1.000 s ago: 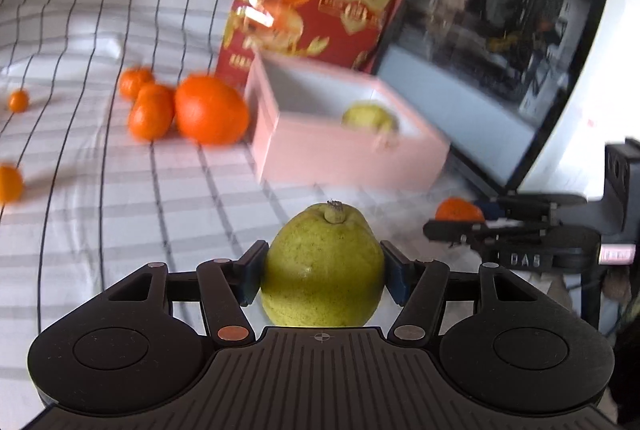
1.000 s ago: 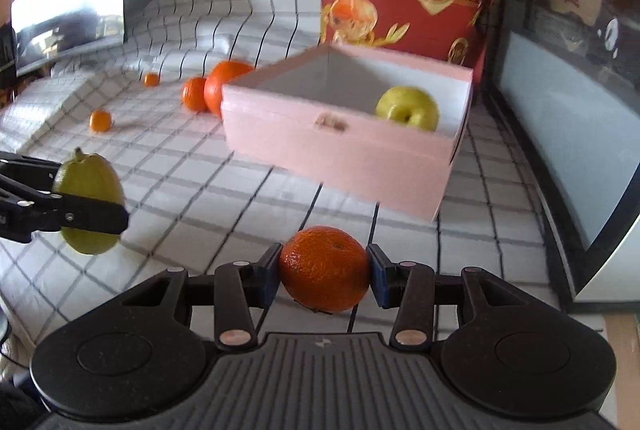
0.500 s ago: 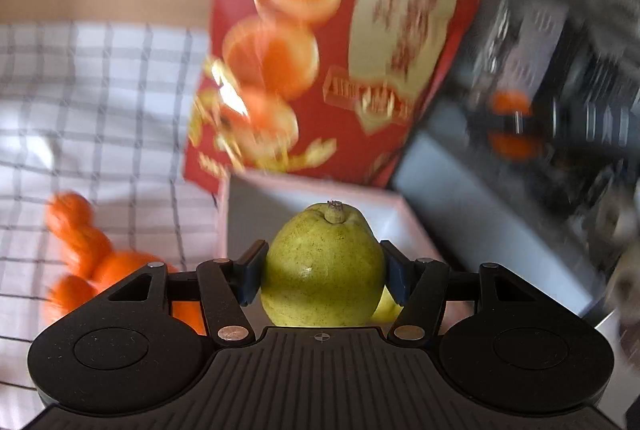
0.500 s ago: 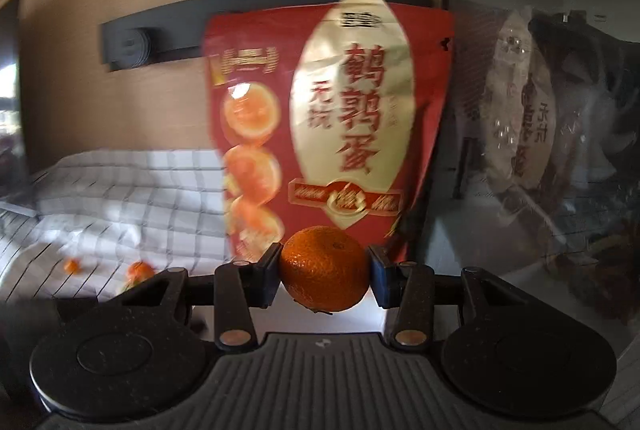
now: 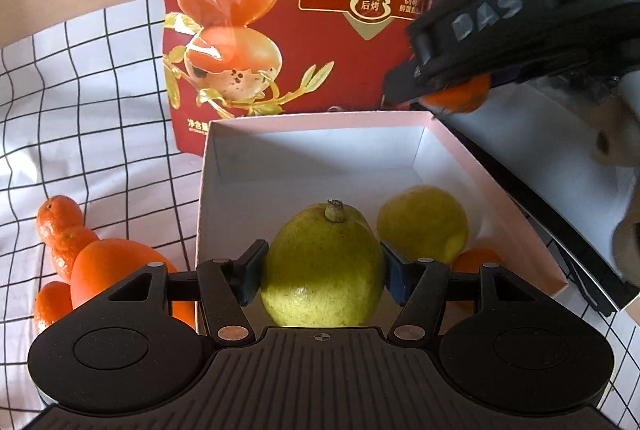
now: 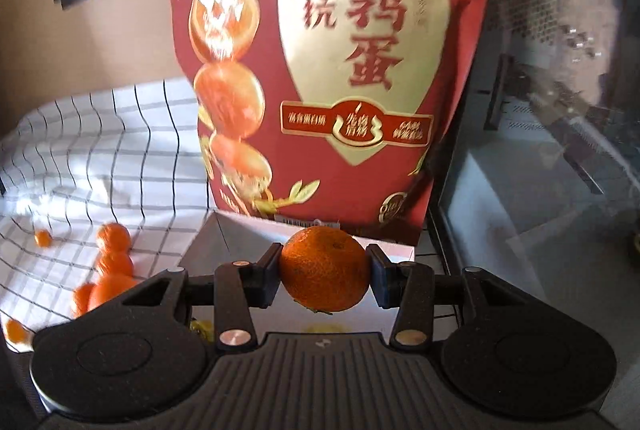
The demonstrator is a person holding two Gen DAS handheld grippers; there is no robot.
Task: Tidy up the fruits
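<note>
My left gripper [image 5: 322, 272] is shut on a green pear [image 5: 322, 266] and holds it over the near part of the pink box [image 5: 496, 189]. Inside the box lie a yellow-green fruit [image 5: 424, 222] and an orange fruit [image 5: 474, 260], partly hidden. My right gripper [image 6: 324, 276] is shut on a mandarin [image 6: 324, 270] above the box's far side [image 6: 240, 242]. In the left wrist view it [image 5: 440, 85] hangs over the far right corner with the mandarin [image 5: 460, 97].
A red snack bag [image 5: 304, 17] stands right behind the box. Several oranges and mandarins [image 5: 100, 266] lie on the checked cloth [image 5: 80, 133] left of the box. A dark glass-fronted appliance [image 6: 560, 149] stands to the right.
Both grippers have moved forward from the cloth to above the pink box, each still holding its fruit. The right gripper now hangs over the box's far right corner.
</note>
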